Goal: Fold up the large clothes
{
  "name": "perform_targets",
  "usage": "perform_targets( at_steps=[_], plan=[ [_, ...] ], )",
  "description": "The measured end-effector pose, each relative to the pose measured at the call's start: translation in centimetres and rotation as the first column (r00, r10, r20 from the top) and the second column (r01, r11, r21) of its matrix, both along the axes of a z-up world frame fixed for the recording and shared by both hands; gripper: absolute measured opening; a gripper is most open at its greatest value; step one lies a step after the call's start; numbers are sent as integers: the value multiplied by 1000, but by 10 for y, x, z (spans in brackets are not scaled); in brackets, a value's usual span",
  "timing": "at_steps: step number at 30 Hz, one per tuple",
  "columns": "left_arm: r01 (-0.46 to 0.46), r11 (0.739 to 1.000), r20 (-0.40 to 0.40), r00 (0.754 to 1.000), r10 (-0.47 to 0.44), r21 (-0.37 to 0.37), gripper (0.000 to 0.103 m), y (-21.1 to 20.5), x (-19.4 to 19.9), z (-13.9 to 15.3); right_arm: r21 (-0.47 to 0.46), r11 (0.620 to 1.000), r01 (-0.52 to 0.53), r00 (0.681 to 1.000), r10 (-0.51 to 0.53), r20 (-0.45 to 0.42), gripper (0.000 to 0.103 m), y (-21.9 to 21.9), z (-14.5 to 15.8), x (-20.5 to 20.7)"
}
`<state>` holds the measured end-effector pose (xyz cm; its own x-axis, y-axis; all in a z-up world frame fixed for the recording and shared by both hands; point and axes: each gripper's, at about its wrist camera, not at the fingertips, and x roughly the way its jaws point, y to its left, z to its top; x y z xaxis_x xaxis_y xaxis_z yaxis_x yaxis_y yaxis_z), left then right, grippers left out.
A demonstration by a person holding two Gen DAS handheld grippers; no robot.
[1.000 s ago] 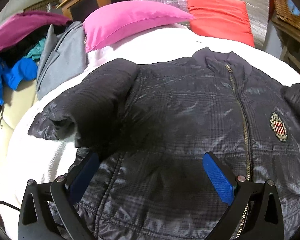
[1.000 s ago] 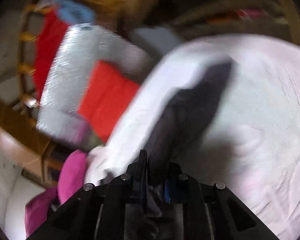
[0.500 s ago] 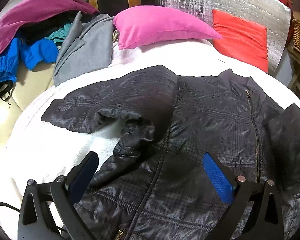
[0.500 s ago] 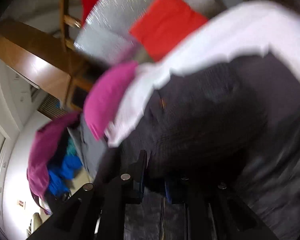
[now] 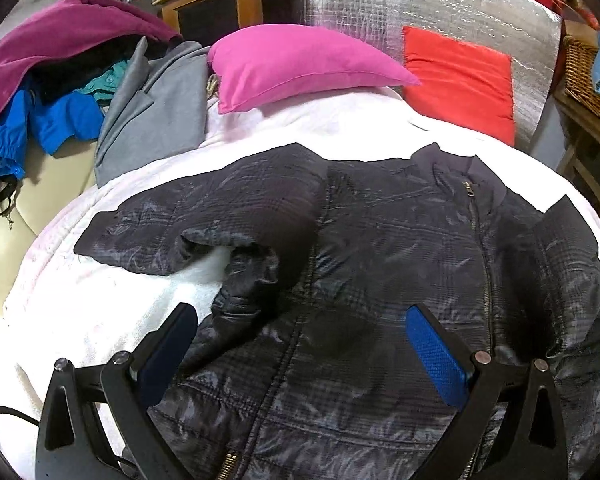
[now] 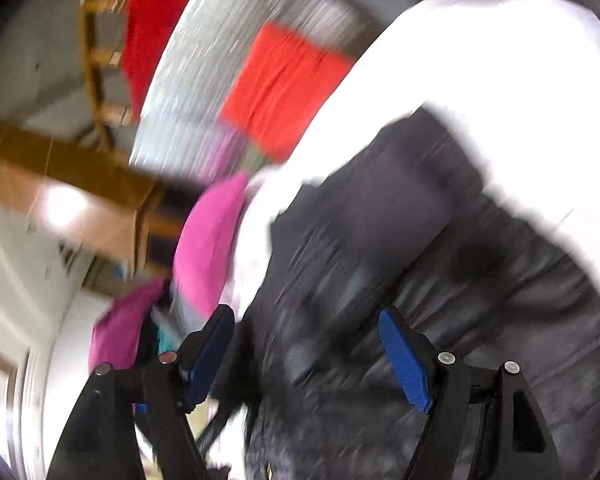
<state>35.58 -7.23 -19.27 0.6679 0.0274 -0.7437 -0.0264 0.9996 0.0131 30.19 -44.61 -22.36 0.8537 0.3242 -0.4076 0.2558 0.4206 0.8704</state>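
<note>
Underneath everything, a white bed cover point(image 5: 80, 312) is spread, and on it the dark quilted jacket point(image 5: 380, 280) is laid front up, its zipper point(image 5: 485, 280) closed and running down from the collar. One sleeve point(image 5: 204, 220) is stretched out sideways onto the cover, with a bunched fold seen near the armpit; the other sleeve point(image 5: 568, 264) is folded in over the jacket's body. Behind the jacket, a pink pillow point(image 5: 300, 66) and a red cushion point(image 5: 460, 80) are propped against a silver quilted panel point(image 5: 420, 4). A heap of clothes point(image 5: 60, 92) in purple, blue and grey is piled beside the bed. The left gripper point(image 5: 300, 344) is held over the jacket's lower half, its fingers point(image 5: 436, 352) spread wide apart and nothing gripped. In the blurred right wrist view, the right gripper point(image 6: 306, 350) is likewise seen above the jacket point(image 6: 420, 260) with fingers point(image 6: 404, 360) apart, nothing held between them.
</note>
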Motion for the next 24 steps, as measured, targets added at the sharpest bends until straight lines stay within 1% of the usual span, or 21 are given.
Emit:
perform_targets(
  at_steps=[2,4,6,7,9,10,11,13,14,16,17,19,20,21,22,24],
  plan=[
    [14,1000,0,1000,-14,11,103,-6,1,-1,-41,996,74,996,-76,-46,78,-19,-6,8],
    [26,1000,-6,1000,-26,18,103,-12,2,-3,-65,990,125,988,-130,-88,77,-32,-13,18],
    [31,999,-15,999,-30,13,103,-14,4,-5,-20,993,119,987,-121,-110,75,-40,-32,36],
    [32,999,-19,999,-32,14,103,-15,6,-6,12,995,95,990,-93,-106,69,-42,-40,46],
    [32,999,-22,999,-32,18,103,-17,7,-7,-4,998,68,990,-68,-120,53,-38,-46,57],
    [33,999,-23,999,-32,19,103,-17,8,-7,-22,998,58,990,-61,-129,36,-39,-46,62],
    [35,999,-23,999,-35,19,103,-18,8,-8,-35,998,50,989,-54,-134,23,-38,-46,66],
    [40,999,-23,999,-40,23,103,-19,7,-9,-32,999,33,994,-36,-103,16,-40,-37,62],
    [45,999,-23,999,-45,25,103,-20,6,-9,-23,1000,9,998,-10,-58,13,-35,-30,64],
    [55,998,-24,998,-54,28,103,-21,4,-10,-6,999,-41,999,41,-4,13,-20,-27,66],
    [57,998,-25,998,-57,28,103,-22,4,-10,-11,997,-76,997,76,3,13,-10,-24,70],
    [67,997,-26,997,-67,30,103,-24,2,-11,-14,991,-130,991,130,-19,13,7,-26,82],
    [71,997,-29,997,-70,33,103,-25,1,-11,-23,989,-147,988,145,-52,13,16,-28,87],
    [75,997,-31,997,-74,35,103,-26,0,-12,-21,989,-147,988,146,-55,13,19,-28,88],
    [81,996,-30,996,-80,32,103,-27,-2,-12,-3,990,-138,990,137,-40,15,19,-28,87],
    [103,994,-16,995,-103,32,103,-31,-6,-10,7,994,-107,994,107,-35,16,11,-23,78]
  ],
)
